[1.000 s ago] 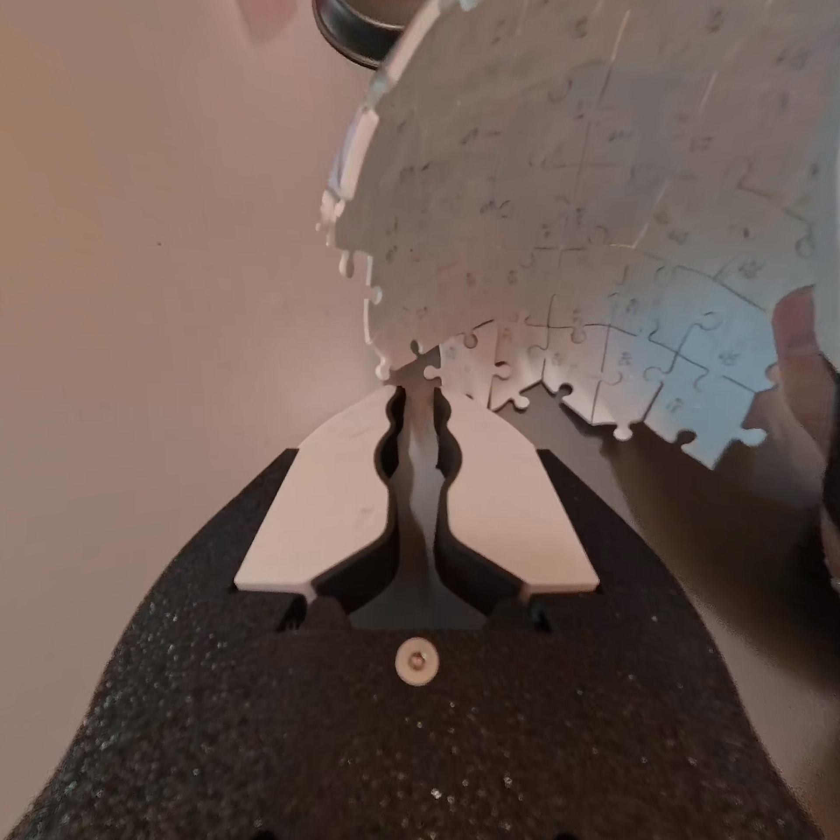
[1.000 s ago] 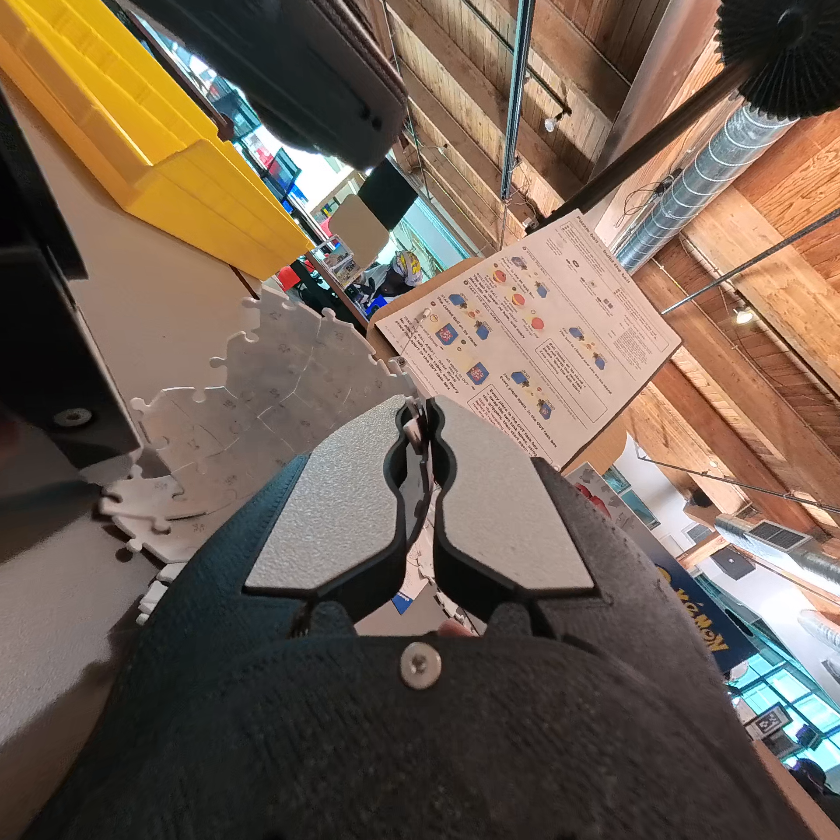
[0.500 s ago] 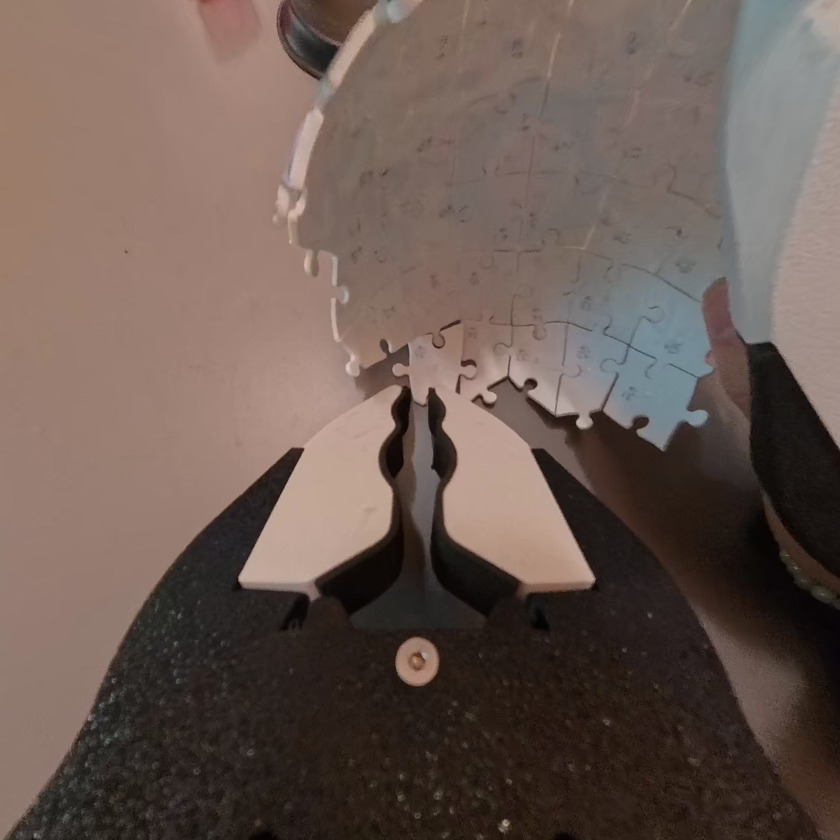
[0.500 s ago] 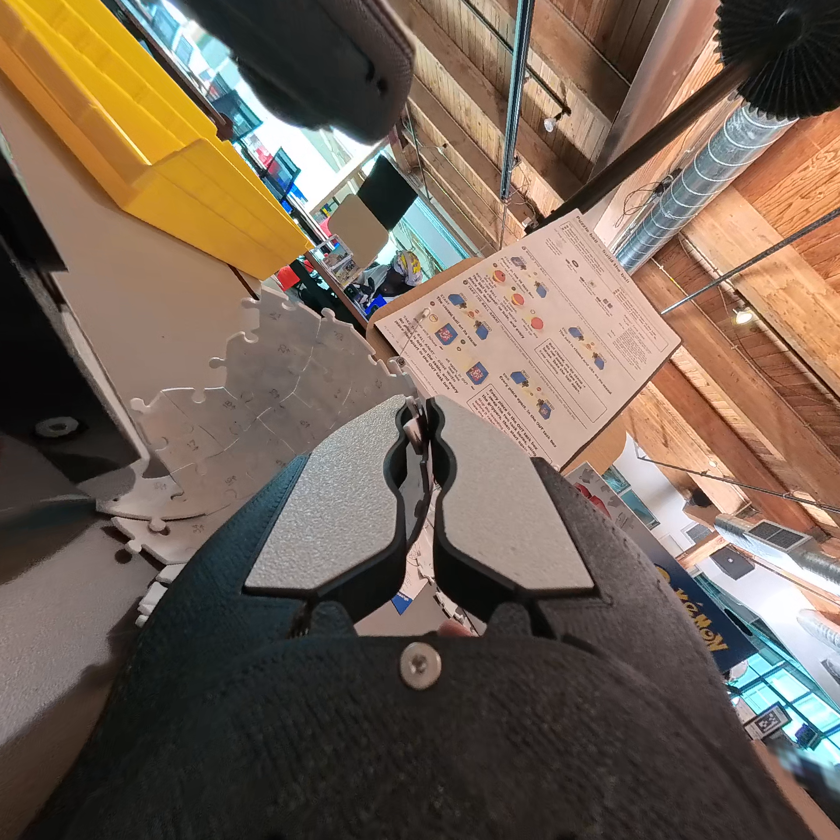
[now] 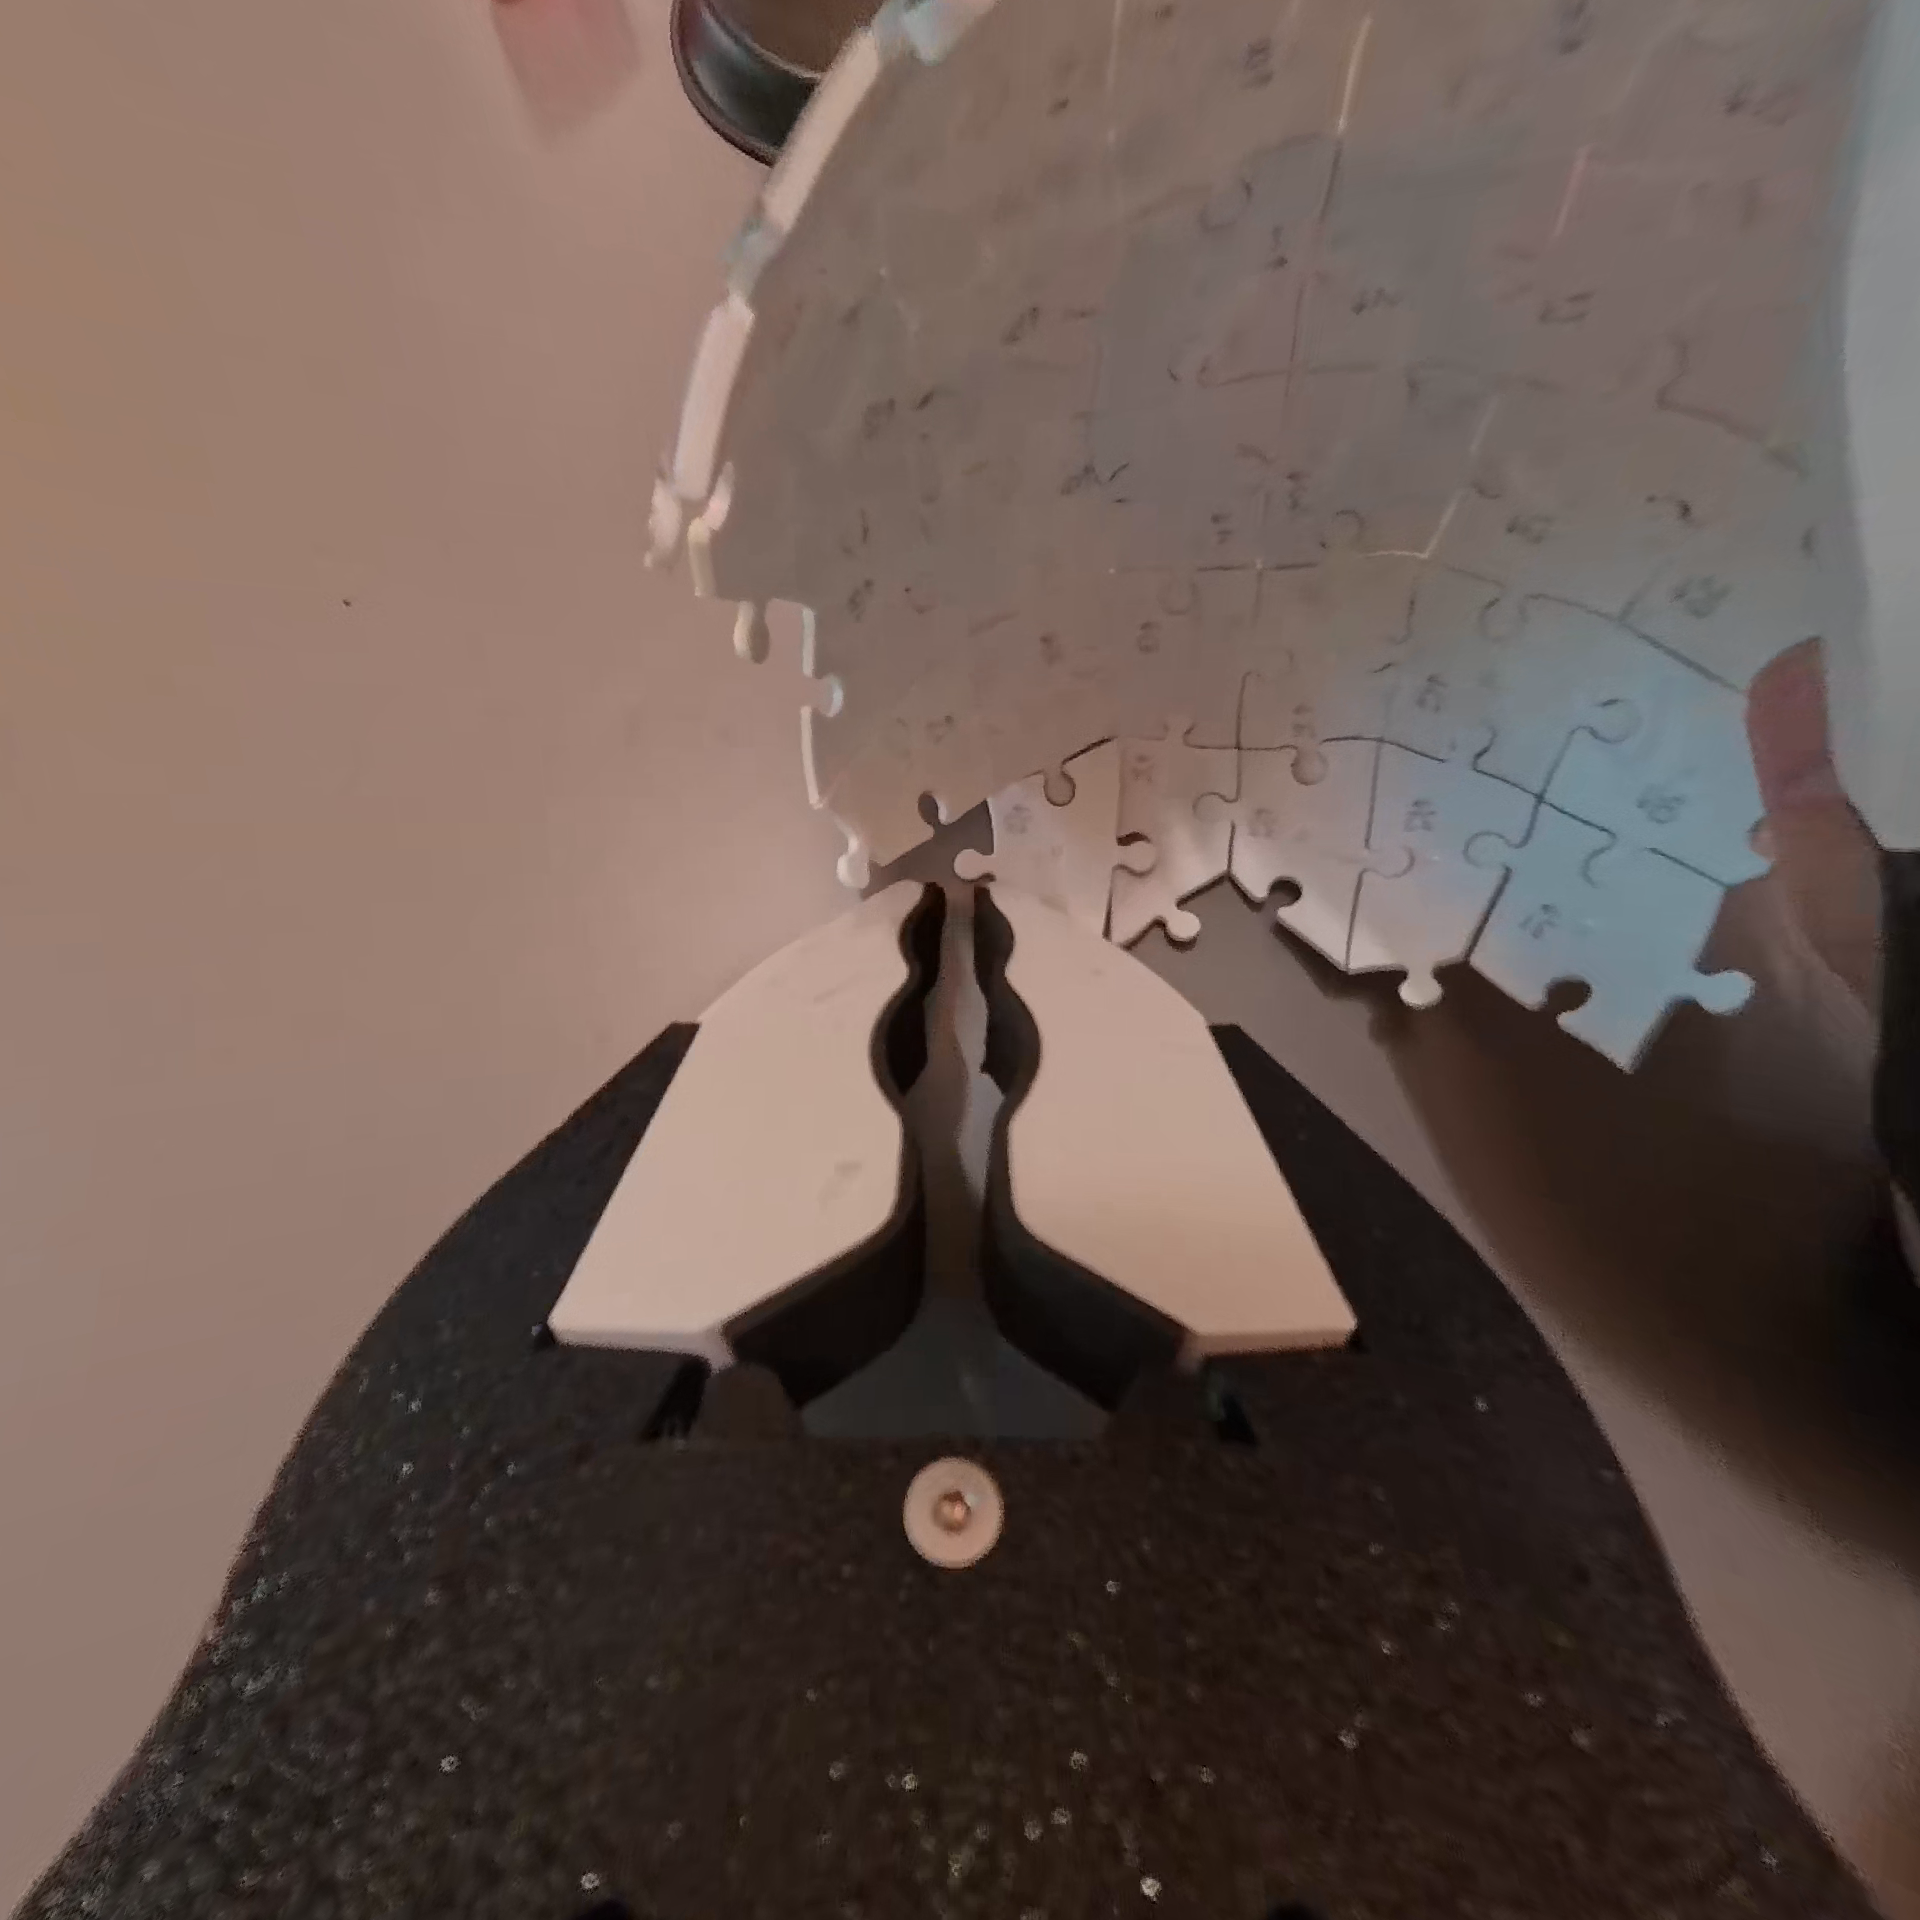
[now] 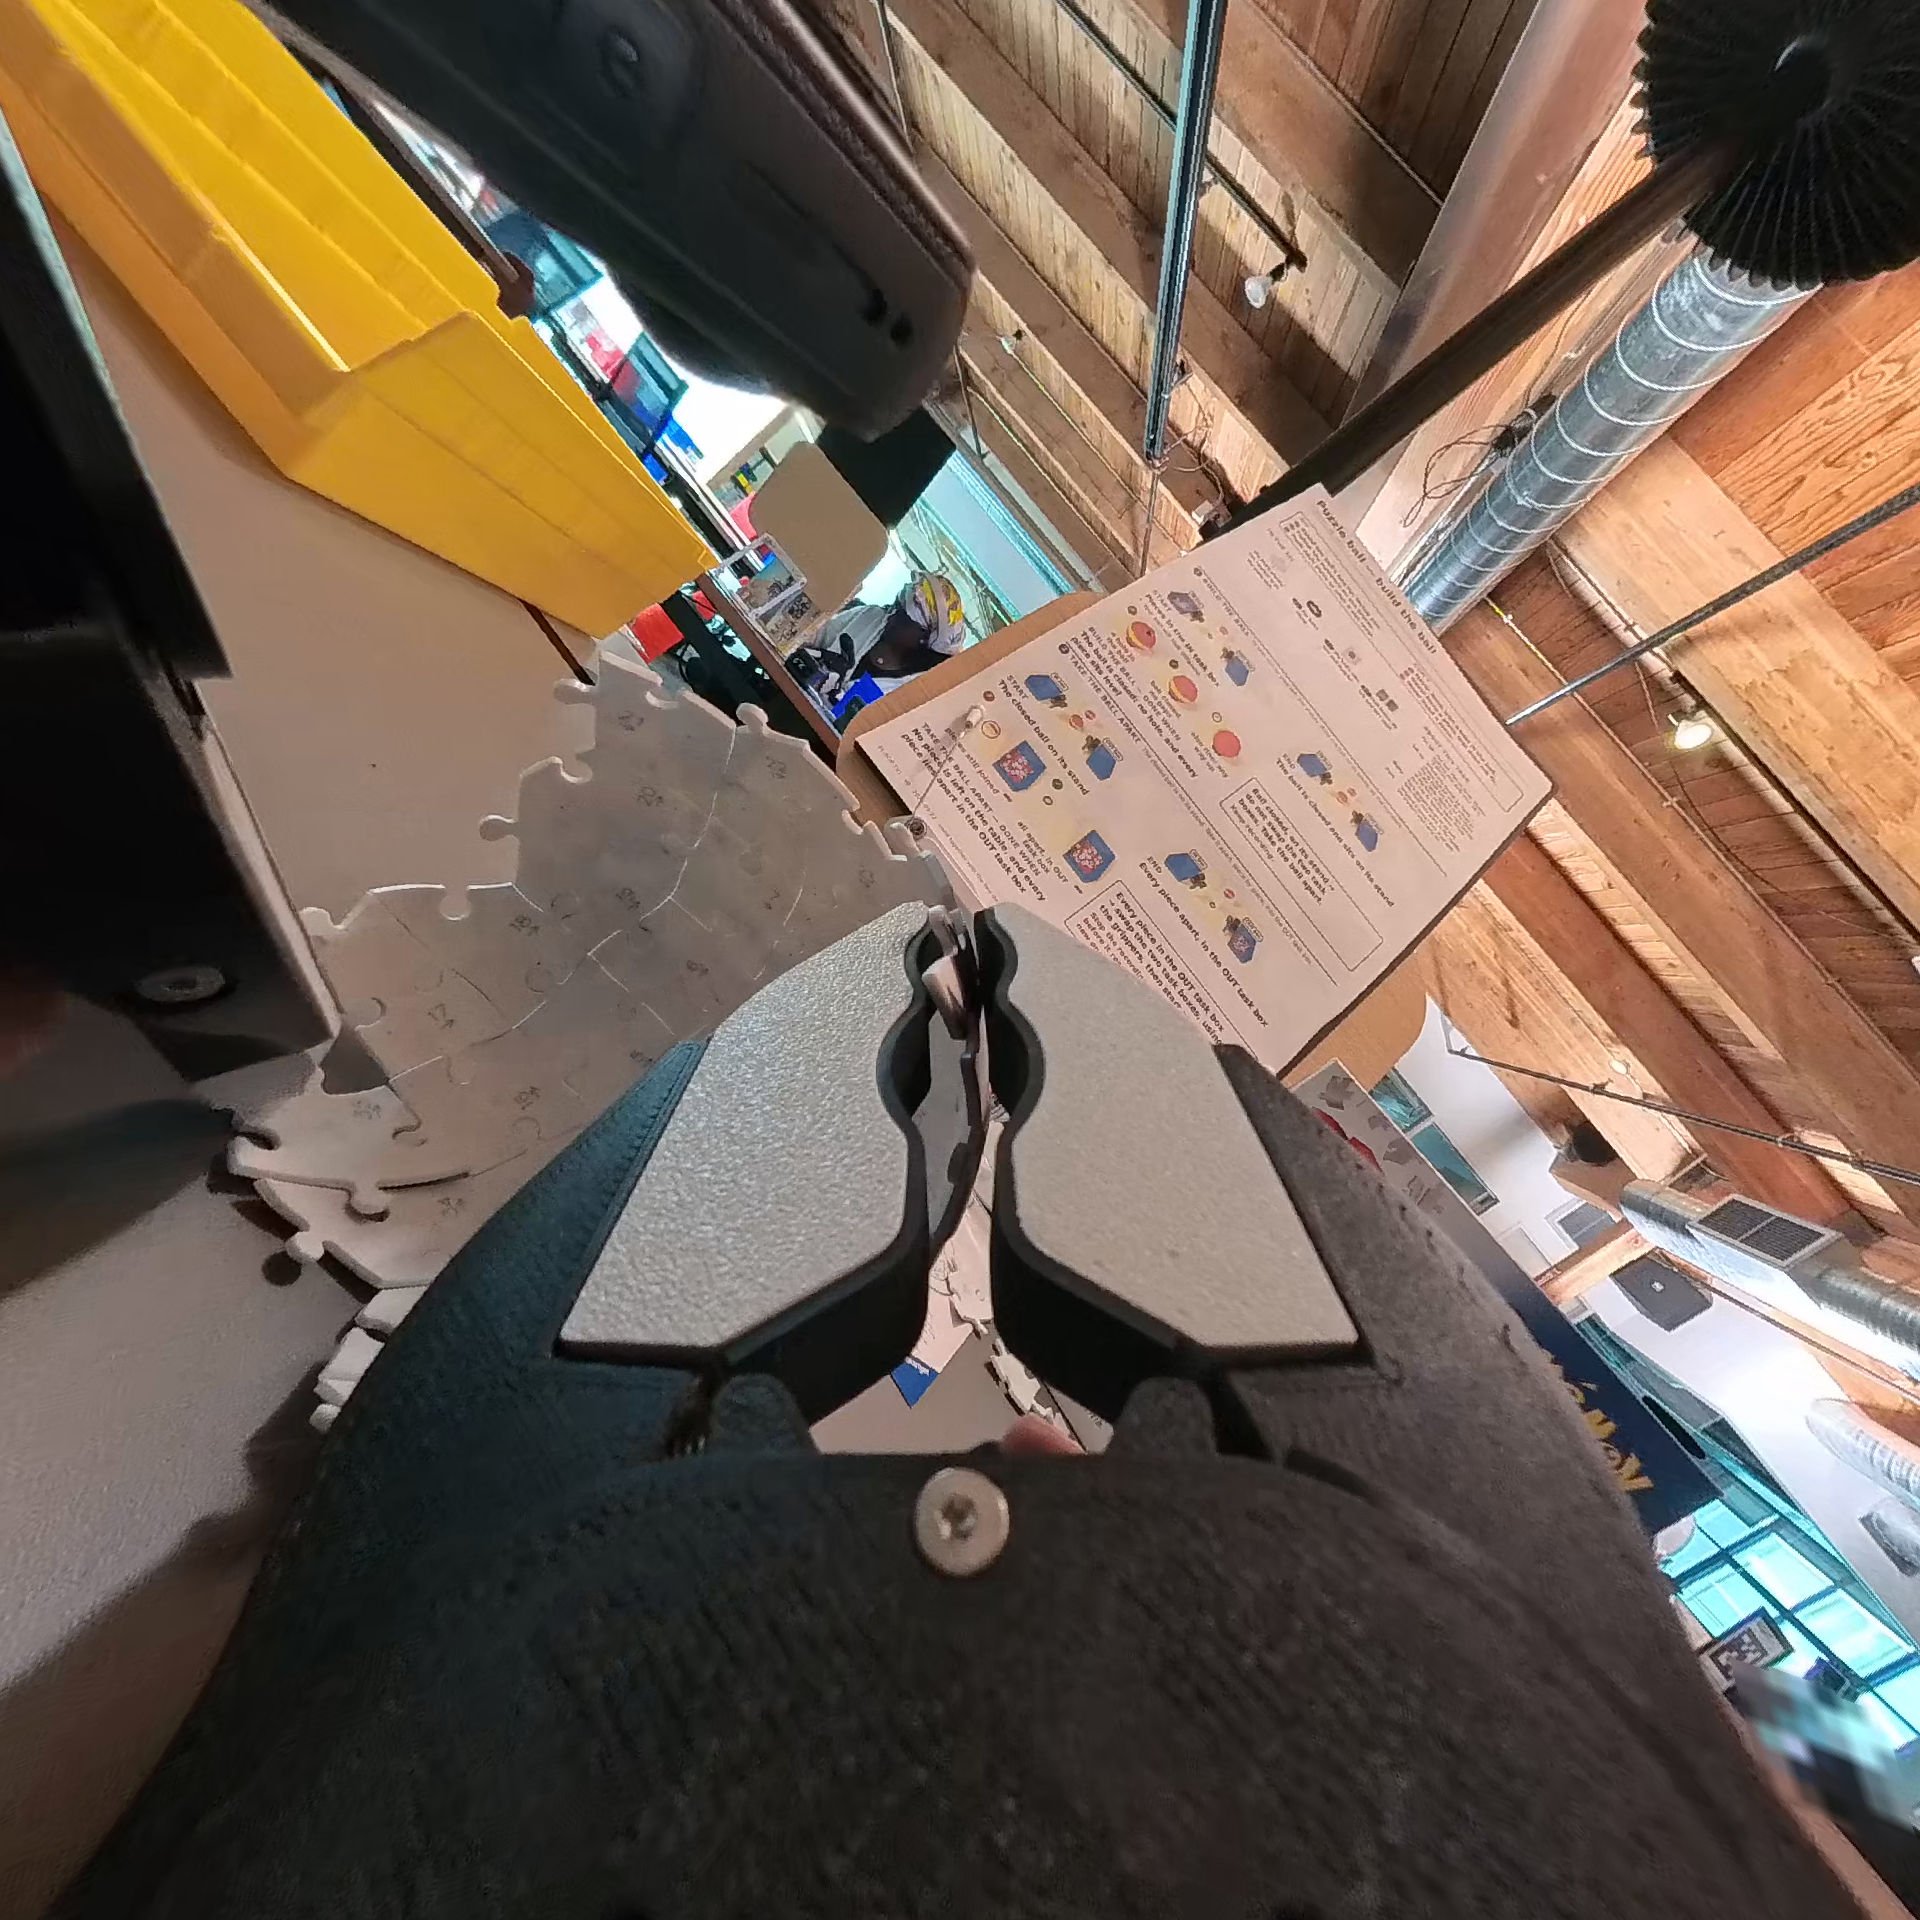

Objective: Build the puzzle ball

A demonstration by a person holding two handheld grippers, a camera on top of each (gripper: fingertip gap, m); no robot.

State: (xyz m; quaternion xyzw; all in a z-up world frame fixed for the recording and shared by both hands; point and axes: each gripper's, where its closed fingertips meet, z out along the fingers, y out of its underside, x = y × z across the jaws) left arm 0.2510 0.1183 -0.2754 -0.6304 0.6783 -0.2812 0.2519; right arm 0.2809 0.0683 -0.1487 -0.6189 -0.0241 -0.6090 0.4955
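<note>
Here, the left gripper (image 5: 958,899) was seen closed on a loose puzzle piece (image 5: 940,847), its jaws nearly together with the thin white piece pinched edge-on between them. The right gripper (image 6: 961,935) was likewise clamped narrow, on the rim of the curved puzzle shell (image 6: 623,935), the partly assembled ball whose grey, numbered inner face was turned toward both cameras.

Compared with the view half a second earlier, the shell (image 5: 1299,468) was found larger and shifted rightward in the left wrist view, and the held piece was brought back against the jagged lower edge, touching it at the corner where knobs and sockets stood exposed. Whether the tab had seated could not be told; a dark gap was still visible beside it. A thumb or fingertip (image 5: 1797,748) was seen at the shell's right margin.

In the right wrist view an instruction sheet (image 6: 1195,790) on a board and a yellow bin (image 6: 364,343) on the pale surface (image 5: 312,727) were shown unchanged. The step was judged to be the fitting of one edge piece, with much of the ball left open.
</note>
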